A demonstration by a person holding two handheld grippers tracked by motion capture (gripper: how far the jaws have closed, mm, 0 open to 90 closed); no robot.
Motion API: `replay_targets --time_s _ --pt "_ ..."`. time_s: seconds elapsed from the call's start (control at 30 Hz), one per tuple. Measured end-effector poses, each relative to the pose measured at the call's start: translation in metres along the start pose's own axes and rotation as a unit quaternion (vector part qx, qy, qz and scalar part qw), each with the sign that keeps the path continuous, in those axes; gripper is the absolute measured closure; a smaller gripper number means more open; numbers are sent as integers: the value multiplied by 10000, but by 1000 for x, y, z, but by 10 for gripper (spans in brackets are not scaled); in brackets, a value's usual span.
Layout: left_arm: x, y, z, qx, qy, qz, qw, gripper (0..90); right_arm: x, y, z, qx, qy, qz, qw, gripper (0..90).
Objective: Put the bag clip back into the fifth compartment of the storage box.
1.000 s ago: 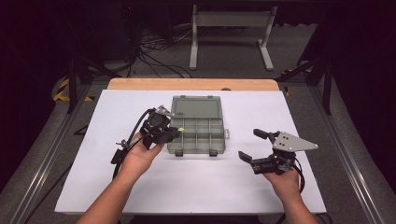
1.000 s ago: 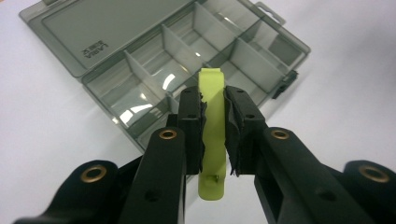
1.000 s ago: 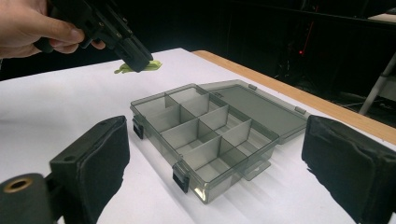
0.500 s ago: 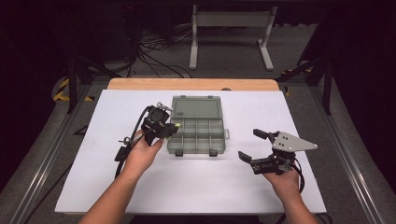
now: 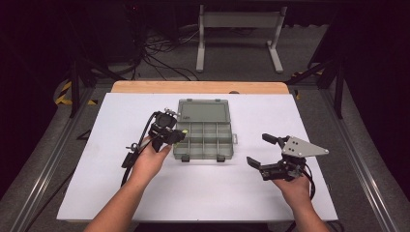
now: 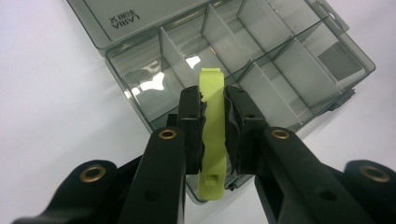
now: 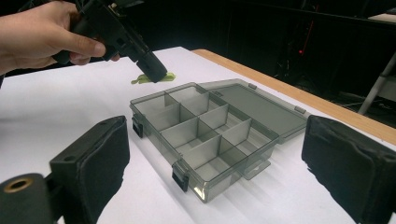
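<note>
While the right gripper (image 5: 263, 151) gapes, left gripper (image 6: 214, 116) jaws clamp a green clip (image 6: 212, 135) over the organizer box (image 6: 299, 56).

Counter (image 5: 203, 193): white top, pale wooden strip (image 5: 198, 87) along its far edge. Floor (image 5: 232, 53): grey, dimly lit beyond the counter. White metal stand (image 5: 239, 21) on two feet, well behind the counter. Black cables (image 5: 159, 60) in a loose tangle, left of the stand. Yellow-and-black hazard tape (image 5: 63, 93) on the floor, far left. Metal rails (image 5: 41, 159) flank both sides. Surroundings dark.
</note>
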State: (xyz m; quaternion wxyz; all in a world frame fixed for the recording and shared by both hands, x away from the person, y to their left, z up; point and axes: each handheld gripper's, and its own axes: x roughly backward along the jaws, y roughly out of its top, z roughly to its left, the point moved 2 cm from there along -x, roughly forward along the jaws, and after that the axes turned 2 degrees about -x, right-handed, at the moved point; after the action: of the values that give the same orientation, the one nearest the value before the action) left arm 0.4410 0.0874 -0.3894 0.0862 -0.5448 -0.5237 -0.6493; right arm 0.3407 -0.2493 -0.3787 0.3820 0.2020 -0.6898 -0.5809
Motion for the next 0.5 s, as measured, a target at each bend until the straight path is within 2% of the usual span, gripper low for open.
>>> replay_targets --time_s 0.23,0.4,0.5 --pt "-6 -2 1 61 7 73 10000 776 0 0 0 2 -13 9 10000 85" --pt "-10 -3 2 287 17 126 9995 775 0 0 0 -5 -11 2 10000 85" --pt "-11 -3 3 314 11 174 9994 774 0 0 0 14 -6 -3 10000 85"
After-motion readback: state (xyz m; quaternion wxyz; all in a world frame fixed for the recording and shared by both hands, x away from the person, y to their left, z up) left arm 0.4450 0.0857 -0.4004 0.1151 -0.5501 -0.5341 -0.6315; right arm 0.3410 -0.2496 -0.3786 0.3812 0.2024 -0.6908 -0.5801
